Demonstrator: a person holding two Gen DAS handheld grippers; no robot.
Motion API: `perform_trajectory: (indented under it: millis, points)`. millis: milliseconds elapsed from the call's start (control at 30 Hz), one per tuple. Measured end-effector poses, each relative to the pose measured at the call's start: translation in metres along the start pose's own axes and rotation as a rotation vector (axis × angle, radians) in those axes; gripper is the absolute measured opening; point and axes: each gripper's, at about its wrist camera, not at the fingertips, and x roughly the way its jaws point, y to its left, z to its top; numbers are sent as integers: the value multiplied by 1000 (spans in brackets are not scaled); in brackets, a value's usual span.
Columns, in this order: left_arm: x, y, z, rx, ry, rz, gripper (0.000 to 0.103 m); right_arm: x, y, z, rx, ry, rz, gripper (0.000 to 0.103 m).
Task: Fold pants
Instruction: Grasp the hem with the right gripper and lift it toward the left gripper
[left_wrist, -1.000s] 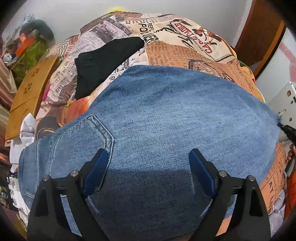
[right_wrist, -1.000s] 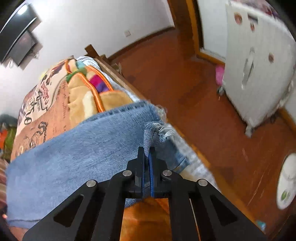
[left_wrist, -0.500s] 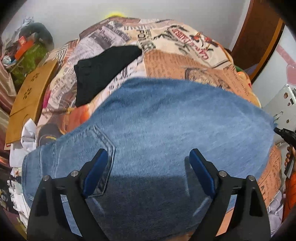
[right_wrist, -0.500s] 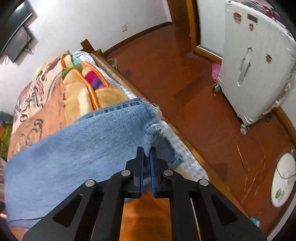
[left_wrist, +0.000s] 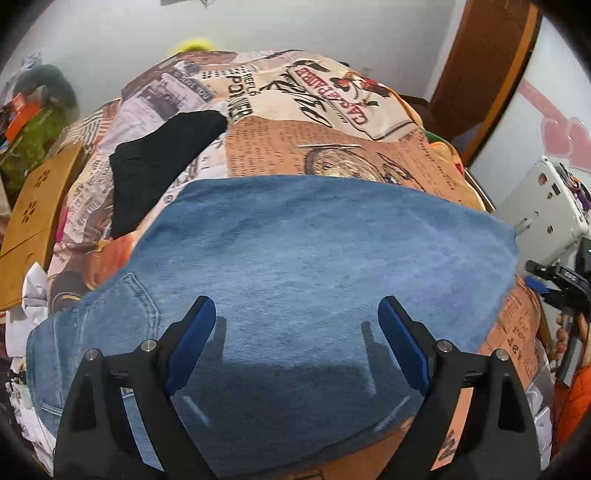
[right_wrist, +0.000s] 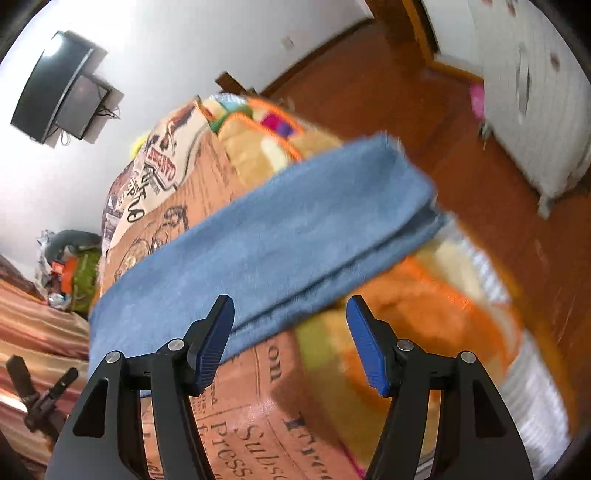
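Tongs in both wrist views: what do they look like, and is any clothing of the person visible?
Both the left tongs and the right tongs are matte black, with triangular cut-outs, silver pivot screws and ribbed blue pads on the fingers. No cables or markings show. At the left view's right edge, an orange sleeve is visible.

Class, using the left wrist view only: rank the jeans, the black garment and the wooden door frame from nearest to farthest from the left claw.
1. Jeans: directly under the open left claw, folded on the bed.
2. Black garment: farther up the printed bedspread, to the upper left.
3. Wooden door frame: beyond the bed, top right, by the wall.
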Motion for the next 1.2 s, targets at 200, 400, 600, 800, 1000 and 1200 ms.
perform_trajectory:
  millis: [200,400,600,800,1000,1200]
  points:
    - [10,-2,-1,4,37,-25,90,20,-17,4,120,12,87,60]
    - [30,-7,-2,12,66,-8,90,36,-9,14,107,-8,51,57]
    - [32,-17,-1,72,54,5,90,40,1,25,17,-67,-30,23]
    - [31,-11,1,47,47,-5,90,27,21,28,-98,-145,-75,12]
    - [18,-3,3,16,17,-13,90,-16,62,35,-233,-250,-39,10]
    - [-7,7,3,-12,-43,-20,90,-50,138,19,-474,-321,10,10]
